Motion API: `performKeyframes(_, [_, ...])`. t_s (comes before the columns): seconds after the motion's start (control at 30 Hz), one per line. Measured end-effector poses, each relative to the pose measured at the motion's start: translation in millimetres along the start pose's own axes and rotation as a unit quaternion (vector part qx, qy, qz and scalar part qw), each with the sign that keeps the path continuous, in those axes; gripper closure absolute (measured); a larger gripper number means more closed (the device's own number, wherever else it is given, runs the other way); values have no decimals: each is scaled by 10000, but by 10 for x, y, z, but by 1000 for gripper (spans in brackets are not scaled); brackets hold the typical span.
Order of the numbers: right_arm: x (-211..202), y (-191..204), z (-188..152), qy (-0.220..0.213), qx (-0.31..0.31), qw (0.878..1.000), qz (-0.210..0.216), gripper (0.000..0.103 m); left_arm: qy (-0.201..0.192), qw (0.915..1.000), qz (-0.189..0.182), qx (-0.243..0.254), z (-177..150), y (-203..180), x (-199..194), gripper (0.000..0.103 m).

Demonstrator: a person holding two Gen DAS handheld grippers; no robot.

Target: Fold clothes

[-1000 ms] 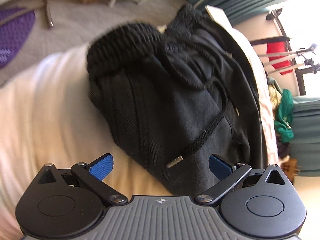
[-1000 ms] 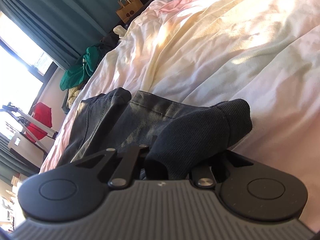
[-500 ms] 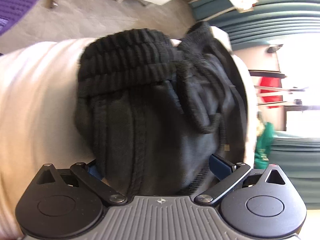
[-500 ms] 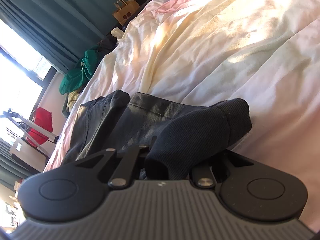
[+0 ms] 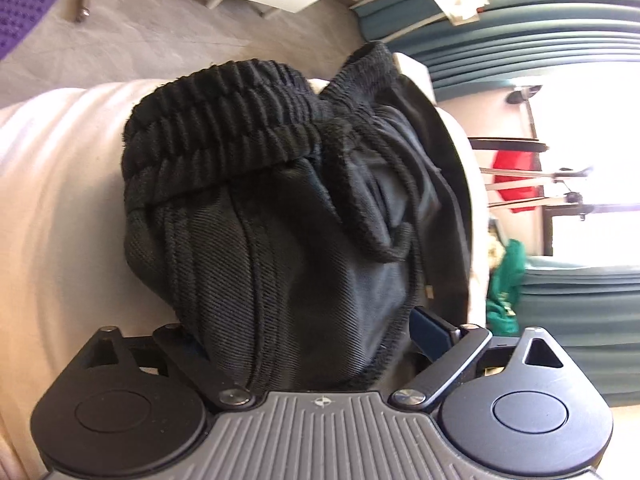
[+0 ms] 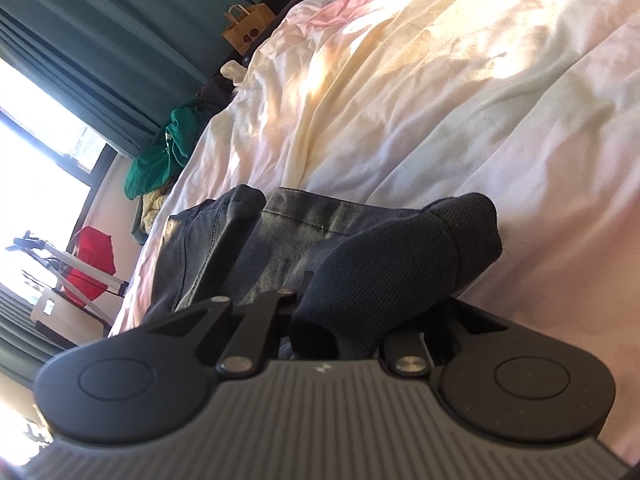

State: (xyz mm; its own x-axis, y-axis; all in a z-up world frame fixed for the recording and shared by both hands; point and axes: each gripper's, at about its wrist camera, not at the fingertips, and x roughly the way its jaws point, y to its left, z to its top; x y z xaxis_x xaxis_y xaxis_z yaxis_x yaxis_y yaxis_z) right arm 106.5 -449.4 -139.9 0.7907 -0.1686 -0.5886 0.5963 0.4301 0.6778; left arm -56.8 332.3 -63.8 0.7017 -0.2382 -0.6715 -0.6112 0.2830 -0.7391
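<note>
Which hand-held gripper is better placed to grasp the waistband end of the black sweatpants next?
Left. The left hand-held gripper has its jaws closing around the black sweatpants below the waistband. The right hand-held gripper is already shut on a cuff.

harsh window (image 5: 592, 128) glare, sunlit duvet (image 6: 420, 92) blown out, fisheye-bent edges.

The black drawstring sweatpants (image 5: 280, 248) hide the left gripper's (image 5: 308, 344) nine-o'clock finger; the right gripper's (image 6: 340, 320) fingertips vanish under a dark ribbed cuff (image 6: 400, 268).
</note>
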Motion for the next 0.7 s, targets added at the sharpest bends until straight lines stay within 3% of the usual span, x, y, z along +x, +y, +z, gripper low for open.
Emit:
performKeyframes(0.1, [-1,-32,-7,62,106,9999,-92,79,-31,10000,7,-56,-17,37,-7,13])
performKeyframes(0.17, [-3,-56,-10,115,194,9996,-158,72,-30,9997,-178,-134,-27,68,-24,13])
performKeyframes(0.27, [-7,-100,3,232,357,9990,-149,67,-8,9943,-1053,-173,-55,106,-98,9])
performKeyframes(0.37, [-21,-141,21,328,516,9981,-64,59,104,9894,-1447,-33,-113,96,-179,8])
performKeyframes(0.53, [-51,-201,30,441,814,9956,163,41,129,9955,-929,-145,-155,118,-171,8])
performKeyframes(0.7, [-16,-225,16,582,919,9935,347,40,254,9983,-518,-54,-191,81,-110,11])
